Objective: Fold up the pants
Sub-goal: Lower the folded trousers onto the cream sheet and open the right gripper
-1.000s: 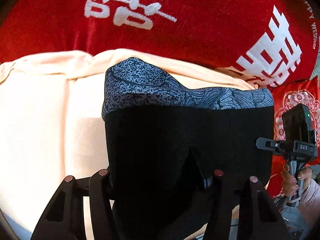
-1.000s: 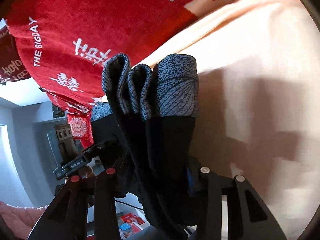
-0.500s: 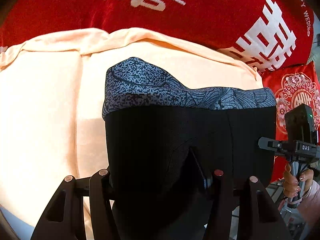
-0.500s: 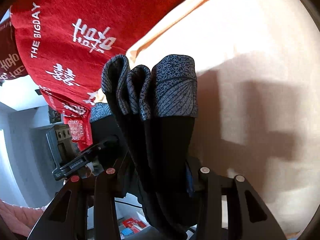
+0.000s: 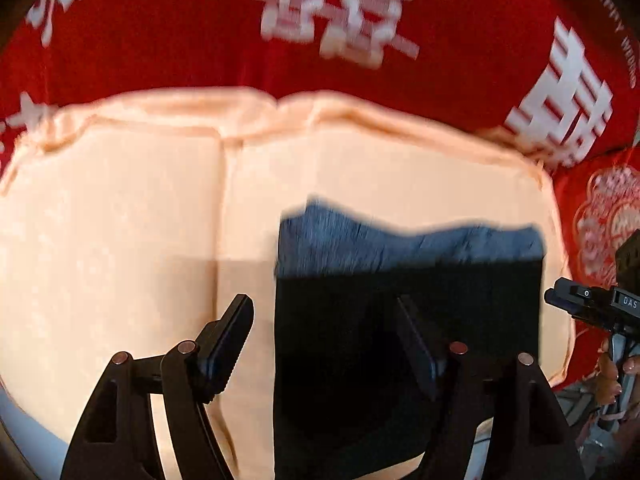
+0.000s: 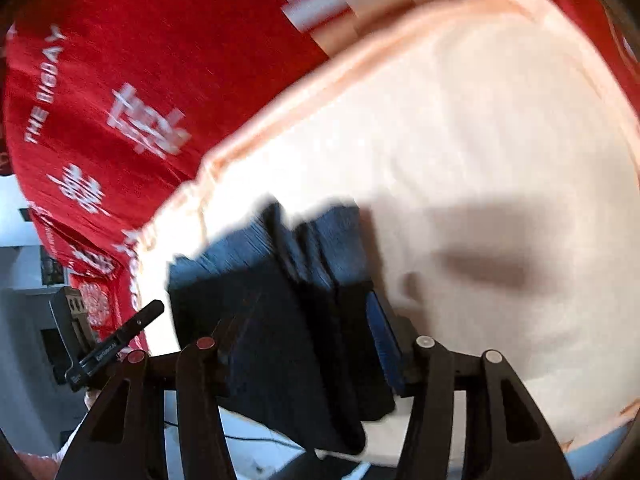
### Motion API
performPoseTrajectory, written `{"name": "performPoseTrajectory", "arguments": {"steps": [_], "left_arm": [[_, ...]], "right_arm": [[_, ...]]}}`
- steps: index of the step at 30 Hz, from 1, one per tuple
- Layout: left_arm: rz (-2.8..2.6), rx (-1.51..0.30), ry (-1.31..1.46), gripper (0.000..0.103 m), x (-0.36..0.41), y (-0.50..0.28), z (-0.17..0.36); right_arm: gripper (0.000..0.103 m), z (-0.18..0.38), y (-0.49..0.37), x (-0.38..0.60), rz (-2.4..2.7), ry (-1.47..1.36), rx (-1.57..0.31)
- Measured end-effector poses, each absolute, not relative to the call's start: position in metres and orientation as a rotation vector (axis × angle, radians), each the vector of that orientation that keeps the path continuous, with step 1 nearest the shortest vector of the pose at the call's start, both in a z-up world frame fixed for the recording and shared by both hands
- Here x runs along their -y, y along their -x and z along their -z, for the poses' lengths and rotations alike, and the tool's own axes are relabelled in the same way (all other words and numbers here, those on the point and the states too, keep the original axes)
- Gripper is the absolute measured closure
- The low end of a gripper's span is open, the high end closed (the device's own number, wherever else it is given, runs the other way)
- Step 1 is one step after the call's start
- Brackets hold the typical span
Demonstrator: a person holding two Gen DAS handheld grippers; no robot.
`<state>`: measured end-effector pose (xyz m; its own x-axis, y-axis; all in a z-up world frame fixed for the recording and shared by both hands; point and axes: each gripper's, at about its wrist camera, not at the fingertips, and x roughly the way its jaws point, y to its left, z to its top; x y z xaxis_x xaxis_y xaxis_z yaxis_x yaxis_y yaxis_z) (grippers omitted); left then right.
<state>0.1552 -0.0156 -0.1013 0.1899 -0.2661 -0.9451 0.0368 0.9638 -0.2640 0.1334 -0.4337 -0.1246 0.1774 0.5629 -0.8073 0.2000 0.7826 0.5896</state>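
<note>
Both claws are opening: the left claw (image 5: pixel 324 344) already free, the right claw (image 6: pixel 308 344) around the folded pants (image 5: pixel 408 320); lift away straight over the peach cushion (image 5: pixel 120 220).

Both views motion-blurred; lettering on red cloth (image 5: pixel 160 40) smeared. Peach blanket (image 6: pixel 500 140) blown out near-white in right view, with a soft-edged shadow on it. Folded pants (image 5: pixel 400 300) crushed to black. Heavy fisheye bending, dark corner vignette.
</note>
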Motion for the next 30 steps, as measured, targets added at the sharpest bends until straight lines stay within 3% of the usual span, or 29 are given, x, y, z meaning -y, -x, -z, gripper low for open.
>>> {"name": "performPoseTrajectory", "arguments": {"steps": [3, 4, 7, 10, 13, 19, 21, 23, 24, 30], "left_arm": [[0.272, -1.326, 0.214, 0.029, 0.025, -0.172, 0.091], [0.295, -1.321, 0.218, 0.029, 0.033, -0.178, 0.091], [0.342, -1.307, 0.193, 0.029, 0.063, -0.188, 0.098], [0.307, -1.349, 0.158, 0.029, 0.077, -0.193, 0.129], [0.285, -1.36, 0.118, 0.029, 0.074, -0.191, 0.156], [0.255, -1.383, 0.13, 0.029, 0.068, -0.199, 0.159], [0.236, -1.382, 0.13, 0.029, 0.066, -0.198, 0.15], [0.205, -1.369, 0.112, 0.029, 0.058, -0.192, 0.138], [0.189, -1.367, 0.104, 0.029, 0.052, -0.187, 0.134], [0.132, -1.417, 0.074, 0.029, 0.032, -0.156, 0.131]], "right_arm": [[0.067, 0.12, -0.159, 0.415, -0.334, -0.615, -1.378], [0.081, 0.122, -0.168, 0.405, -0.352, -0.587, -1.385], [0.089, 0.128, -0.177, 0.378, -0.355, -0.441, -1.416], [0.09, 0.149, -0.173, 0.373, -0.307, -0.339, -1.454], [0.091, 0.168, -0.175, 0.38, -0.302, -0.412, -1.466], [0.091, 0.164, -0.179, 0.367, -0.296, -0.28, -1.44], [0.086, 0.158, -0.176, 0.373, -0.28, -0.313, -1.441], [0.066, 0.15, -0.17, 0.38, -0.239, -0.303, -1.44], [0.063, 0.146, -0.165, 0.385, -0.213, -0.294, -1.443], [0.062, 0.128, -0.12, 0.399, -0.148, -0.314, -1.449]]}}
